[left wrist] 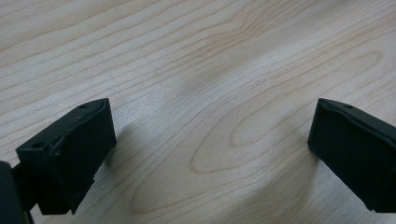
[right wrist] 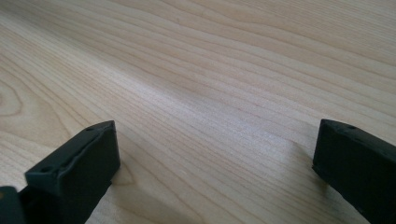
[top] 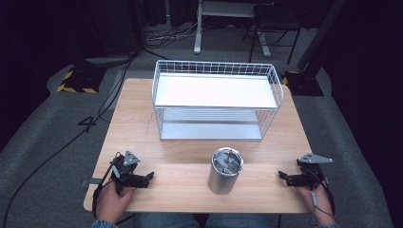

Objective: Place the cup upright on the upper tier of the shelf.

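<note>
Two claws, one canister, one wire basket on the wooden worktop [top: 142, 123]. Near the front-left corner, left claw [top: 150, 176] held in a hand [top: 114, 197], jaws spread wide, gripping nothing; bare wood grain between them in the left gripper view [left wrist: 212, 140]. Toward the front edge, just right of centre, one upright metal canister [top: 225, 170], open-topped, something metallic inside, too small to tell what. Behind it, against the far edge, one white wire basket [top: 216, 100] with two shelves. Near the front-right corner, right claw [top: 281, 175] in the other hand [top: 319, 197], jaws likewise wide apart and empty, bare wood between them in the right gripper view [right wrist: 215, 154].
</note>
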A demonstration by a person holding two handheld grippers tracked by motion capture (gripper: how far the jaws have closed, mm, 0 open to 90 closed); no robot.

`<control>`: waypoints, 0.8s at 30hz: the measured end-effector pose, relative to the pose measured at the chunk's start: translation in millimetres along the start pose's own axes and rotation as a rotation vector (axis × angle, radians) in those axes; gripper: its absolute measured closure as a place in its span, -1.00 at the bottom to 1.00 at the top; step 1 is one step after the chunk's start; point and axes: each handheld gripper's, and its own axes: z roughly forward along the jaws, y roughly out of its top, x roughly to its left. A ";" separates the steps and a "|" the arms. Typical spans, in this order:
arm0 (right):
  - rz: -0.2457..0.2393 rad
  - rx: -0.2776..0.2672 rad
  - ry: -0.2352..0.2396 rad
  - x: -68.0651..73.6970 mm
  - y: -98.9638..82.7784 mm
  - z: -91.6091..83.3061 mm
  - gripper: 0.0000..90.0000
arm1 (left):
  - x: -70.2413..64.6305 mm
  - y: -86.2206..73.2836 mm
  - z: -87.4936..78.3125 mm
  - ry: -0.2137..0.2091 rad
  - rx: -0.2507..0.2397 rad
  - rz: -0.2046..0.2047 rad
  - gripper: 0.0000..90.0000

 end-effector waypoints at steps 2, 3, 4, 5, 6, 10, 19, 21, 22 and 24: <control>0.000 0.001 0.002 0.0 0.0 -0.1 -0.98 | 0.0 0.0 0.0 0.000 0.000 0.000 -0.97; 0.001 0.000 0.001 0.1 0.0 0.0 -0.98 | 0.0 0.0 0.0 0.000 0.000 0.000 -0.97; 0.000 0.001 0.002 0.0 0.1 -0.1 -0.98 | 0.0 0.0 0.0 0.000 0.000 0.000 -0.97; 0.000 0.002 0.004 -0.1 0.1 -0.1 -0.98 | 0.0 0.0 0.0 0.000 0.000 0.000 -0.97; 0.000 0.002 0.005 -0.1 0.2 -0.1 -0.98 | 0.0 0.0 0.0 0.000 0.000 0.000 -0.97; -0.001 0.003 0.005 -0.3 0.4 0.0 -0.98 | 0.0 0.0 0.0 0.000 0.000 0.000 -0.97; 0.015 0.024 -0.011 -0.3 3.4 0.4 -0.97 | 0.0 0.0 0.0 0.000 0.000 0.000 -0.97; 0.016 0.037 -0.009 -0.8 4.8 0.3 -0.98 | 0.0 0.0 0.0 0.000 0.000 0.000 -0.97; 0.015 0.039 -0.008 -0.9 5.1 0.3 -0.98 | 0.0 0.1 0.0 0.000 0.000 0.000 -0.97; 0.017 0.046 -0.012 -1.7 5.8 0.2 -0.98 | 0.0 0.1 0.0 0.000 0.000 0.000 -0.97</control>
